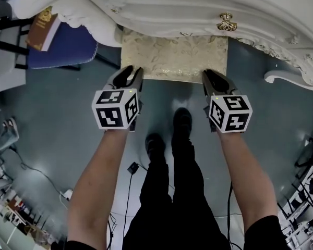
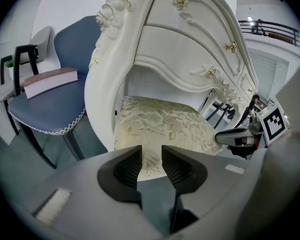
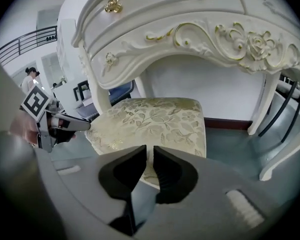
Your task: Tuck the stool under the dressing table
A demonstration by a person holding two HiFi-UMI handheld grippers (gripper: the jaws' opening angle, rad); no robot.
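Observation:
The stool (image 1: 175, 56) has a cream cushion with a gold leaf pattern, and its far part lies under the white carved dressing table (image 1: 198, 9). My left gripper (image 1: 131, 71) is at the stool's near left corner. In the left gripper view it (image 2: 151, 151) is open, and only the cushion (image 2: 165, 124) shows beyond the gap. My right gripper (image 1: 209, 74) is at the near right corner. Its jaws (image 3: 152, 151) stand almost together with a thin slit and nothing in it, the cushion edge (image 3: 155, 119) just beyond them.
A blue chair (image 1: 62, 46) carrying a book (image 1: 41, 27) stands left of the table. A curved white table leg (image 1: 287, 77) is at the right. The person's legs and shoes (image 1: 172, 134) stand just behind the stool. Cables (image 1: 133, 168) lie on the grey floor.

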